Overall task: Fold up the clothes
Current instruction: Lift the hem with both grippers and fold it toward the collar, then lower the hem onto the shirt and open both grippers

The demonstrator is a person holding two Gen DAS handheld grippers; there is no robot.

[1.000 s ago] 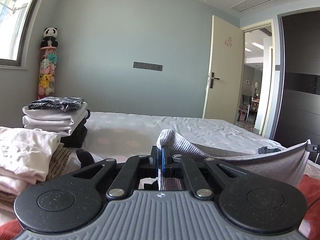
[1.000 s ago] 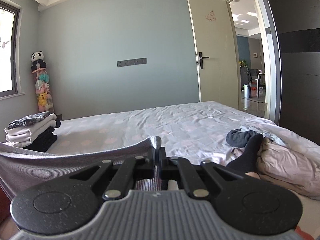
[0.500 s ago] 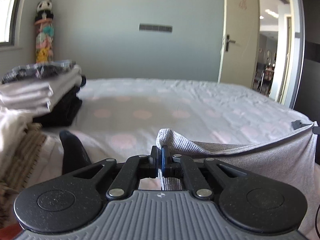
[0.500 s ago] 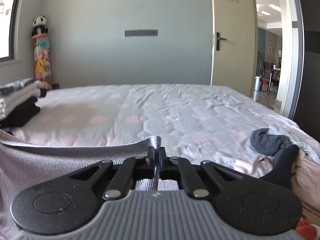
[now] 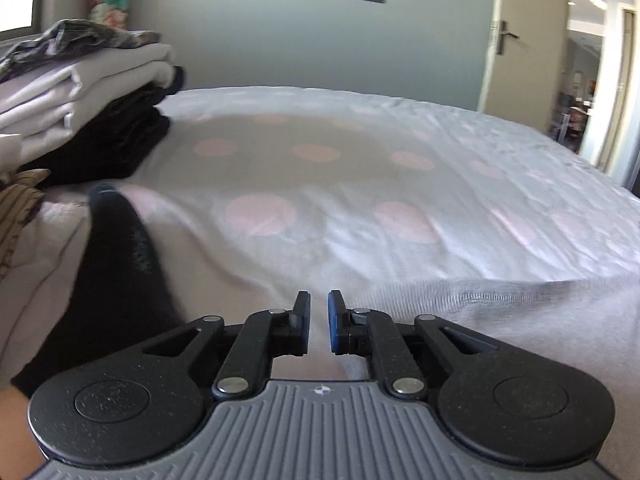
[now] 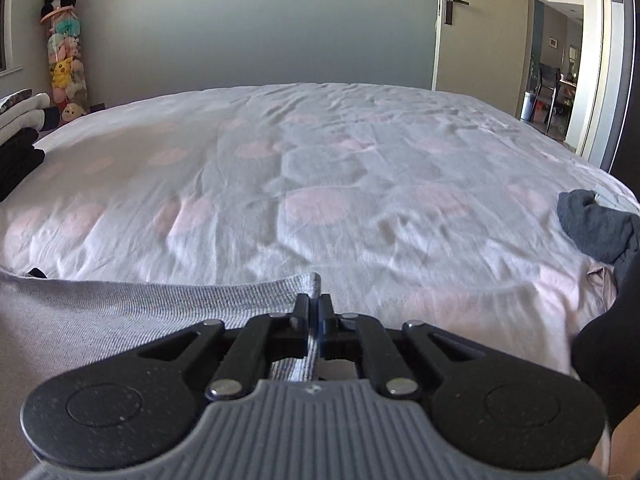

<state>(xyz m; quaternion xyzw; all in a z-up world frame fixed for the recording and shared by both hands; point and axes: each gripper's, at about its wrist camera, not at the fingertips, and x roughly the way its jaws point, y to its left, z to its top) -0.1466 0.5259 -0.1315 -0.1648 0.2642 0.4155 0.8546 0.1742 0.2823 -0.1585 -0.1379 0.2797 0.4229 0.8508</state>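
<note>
A grey knit garment (image 6: 132,312) lies low on the bed, spread to the left in the right wrist view. My right gripper (image 6: 314,308) is shut on its near right corner. In the left wrist view the same garment (image 5: 500,312) lies flat to the right of my left gripper (image 5: 319,312), which is open a little with nothing between its blue pads. A black sock (image 5: 116,264) lies just left of the left gripper.
A stack of folded clothes (image 5: 80,92) stands at the left on the bed (image 6: 320,168), also showing in the right wrist view (image 6: 20,132). A dark grey garment (image 6: 596,224) lies at the right. A door (image 6: 480,24) stands open beyond.
Both grippers have come down and forward to the bed with the grey garment. My left gripper has opened and let go of its corner. The right stays shut on its corner.
</note>
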